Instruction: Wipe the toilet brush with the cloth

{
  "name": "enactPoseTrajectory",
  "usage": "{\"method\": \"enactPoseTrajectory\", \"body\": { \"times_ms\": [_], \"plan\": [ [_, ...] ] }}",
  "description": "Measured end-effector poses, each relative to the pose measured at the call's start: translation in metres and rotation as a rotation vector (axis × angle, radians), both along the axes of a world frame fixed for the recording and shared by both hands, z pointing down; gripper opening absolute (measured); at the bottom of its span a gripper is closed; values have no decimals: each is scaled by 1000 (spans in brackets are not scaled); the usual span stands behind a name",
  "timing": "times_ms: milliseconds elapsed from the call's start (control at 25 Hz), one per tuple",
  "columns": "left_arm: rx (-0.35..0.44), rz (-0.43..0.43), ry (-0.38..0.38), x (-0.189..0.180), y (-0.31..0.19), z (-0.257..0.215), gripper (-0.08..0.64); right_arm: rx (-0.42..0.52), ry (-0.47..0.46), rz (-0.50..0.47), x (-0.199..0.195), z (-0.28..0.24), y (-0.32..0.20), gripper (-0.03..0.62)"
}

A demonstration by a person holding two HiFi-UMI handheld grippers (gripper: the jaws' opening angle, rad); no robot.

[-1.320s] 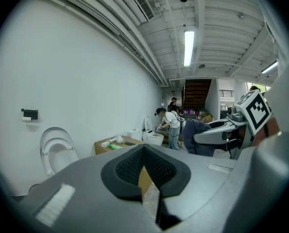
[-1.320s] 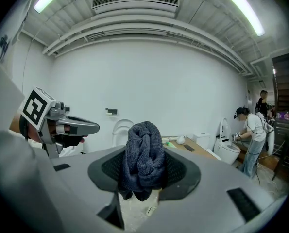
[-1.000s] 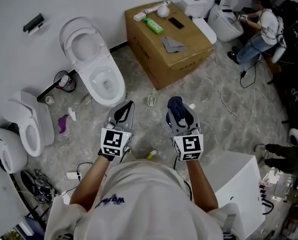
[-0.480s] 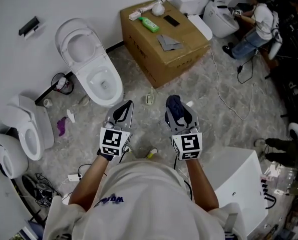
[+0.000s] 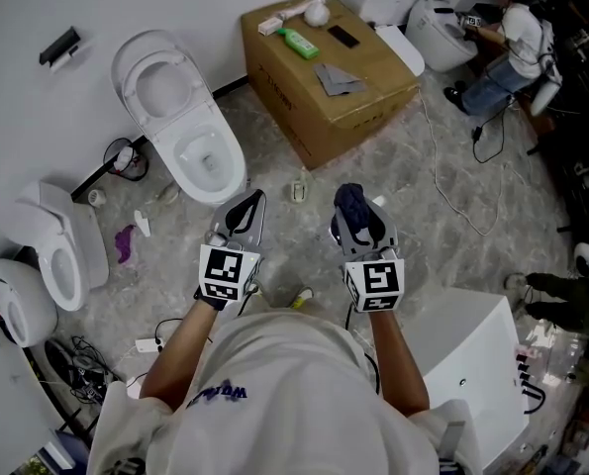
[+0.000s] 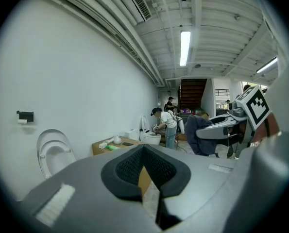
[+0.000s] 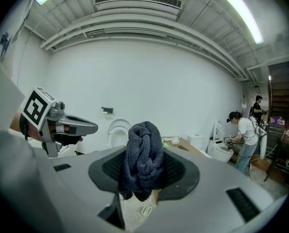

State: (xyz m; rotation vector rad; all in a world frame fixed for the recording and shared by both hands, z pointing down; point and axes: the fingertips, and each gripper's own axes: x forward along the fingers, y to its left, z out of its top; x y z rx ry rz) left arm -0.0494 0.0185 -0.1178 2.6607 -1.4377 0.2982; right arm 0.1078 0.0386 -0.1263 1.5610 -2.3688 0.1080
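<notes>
Over floor (image 5: 413, 191), level right gripper (image 5: 353, 218), cloth (image 7: 144, 154)

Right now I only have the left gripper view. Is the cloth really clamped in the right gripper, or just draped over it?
Observer: Clamped. The right gripper view shows the dark cloth bunched between the jaws of the right gripper, which are closed on it.
Operator: Is there anything on the floor ahead that I can't see?
Observer: The head view shows a small pale item lying on the floor just ahead of you, short of the cardboard box.
Operator: And the brush?
Observer: A white long-handled thing with a round head lies at the box's far edge. I can't confirm that it's the brush.
</notes>
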Motion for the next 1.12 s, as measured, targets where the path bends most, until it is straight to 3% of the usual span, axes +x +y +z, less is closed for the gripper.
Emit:
{"method": "enactPoseTrajectory", "body": {
  "times_ms": [600, 920, 1120],
  "plan": [
    [11, -13, 1, 6, -1, -3, 2, 10, -2, 21, 15, -6, -2, 160],
    [11, 4, -22, 5, 5, 3, 2, 2, -9, 34, 18, -2, -1, 160],
    [10, 32, 1, 2, 20, 9, 2, -29, -4, 19, 10, 11, 7, 160]
  ]
}}
